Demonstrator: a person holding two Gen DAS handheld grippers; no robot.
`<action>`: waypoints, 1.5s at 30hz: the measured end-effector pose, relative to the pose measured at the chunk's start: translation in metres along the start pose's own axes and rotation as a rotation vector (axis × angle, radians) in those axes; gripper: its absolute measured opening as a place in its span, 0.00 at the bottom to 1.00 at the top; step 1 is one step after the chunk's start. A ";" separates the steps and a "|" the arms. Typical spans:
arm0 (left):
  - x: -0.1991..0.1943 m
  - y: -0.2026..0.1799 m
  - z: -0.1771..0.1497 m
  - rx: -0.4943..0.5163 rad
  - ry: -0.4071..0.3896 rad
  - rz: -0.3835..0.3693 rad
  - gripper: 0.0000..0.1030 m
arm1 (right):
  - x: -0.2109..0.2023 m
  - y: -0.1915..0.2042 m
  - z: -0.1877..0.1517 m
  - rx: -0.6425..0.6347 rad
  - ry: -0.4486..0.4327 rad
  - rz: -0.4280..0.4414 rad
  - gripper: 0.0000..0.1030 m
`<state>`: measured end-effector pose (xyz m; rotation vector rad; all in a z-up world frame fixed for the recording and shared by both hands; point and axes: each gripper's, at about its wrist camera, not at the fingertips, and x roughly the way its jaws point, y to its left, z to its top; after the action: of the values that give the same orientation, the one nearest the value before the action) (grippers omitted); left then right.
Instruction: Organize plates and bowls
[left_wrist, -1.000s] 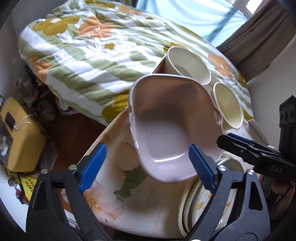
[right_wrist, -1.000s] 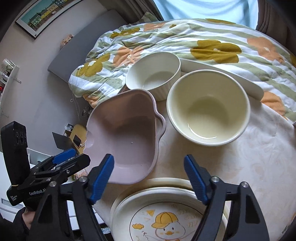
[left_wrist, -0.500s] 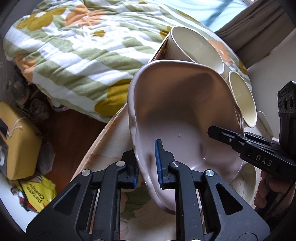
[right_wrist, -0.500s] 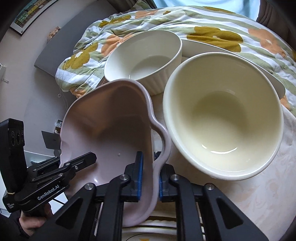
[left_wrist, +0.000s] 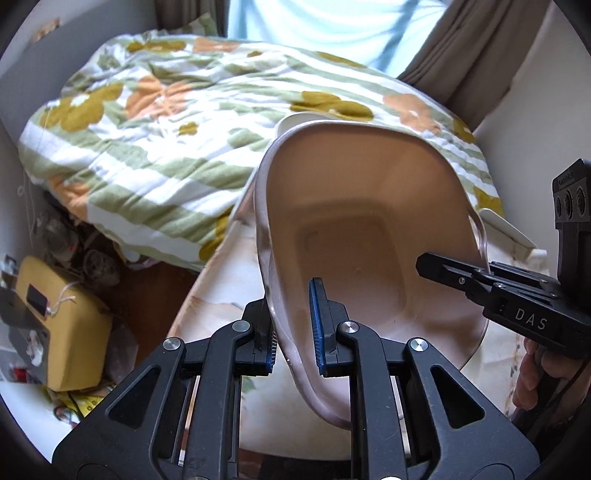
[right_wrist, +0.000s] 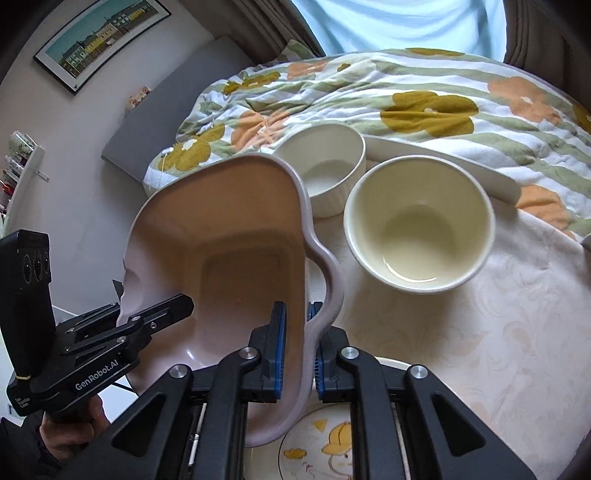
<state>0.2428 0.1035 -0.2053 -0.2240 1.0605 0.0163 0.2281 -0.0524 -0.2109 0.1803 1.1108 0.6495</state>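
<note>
Both the left gripper (left_wrist: 293, 325) and the right gripper (right_wrist: 297, 350) clamp opposite rims of the pink dish (right_wrist: 236, 266), held tilted above the table's (right_wrist: 480, 332) near edge. It looks glazed, stiff, breakable, likely slippery; rim grips suit it. The cream bowl (right_wrist: 417, 229), ribbed bowl (right_wrist: 325, 173) and duck plate (right_wrist: 325, 443) crowd close.

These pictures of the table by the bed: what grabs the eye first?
A pink dish with wavy handles fills the middle, tilted, its two opposite walls pinched by the left hand-held gripper and the right hand-held gripper. Behind it on the table stand a cream bowl and a ribbed white bowl, with a flowered quilt beyond.
</note>
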 end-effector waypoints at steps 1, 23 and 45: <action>-0.009 -0.011 -0.002 0.012 -0.013 -0.003 0.13 | -0.013 -0.002 -0.004 0.000 -0.021 0.000 0.12; 0.001 -0.312 -0.123 0.361 0.105 -0.306 0.13 | -0.218 -0.163 -0.177 0.368 -0.211 -0.262 0.12; 0.115 -0.364 -0.163 0.431 0.269 -0.265 0.13 | -0.175 -0.244 -0.227 0.500 -0.118 -0.289 0.12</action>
<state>0.2028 -0.2940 -0.3172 0.0278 1.2663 -0.4888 0.0771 -0.3885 -0.2869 0.4702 1.1411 0.0931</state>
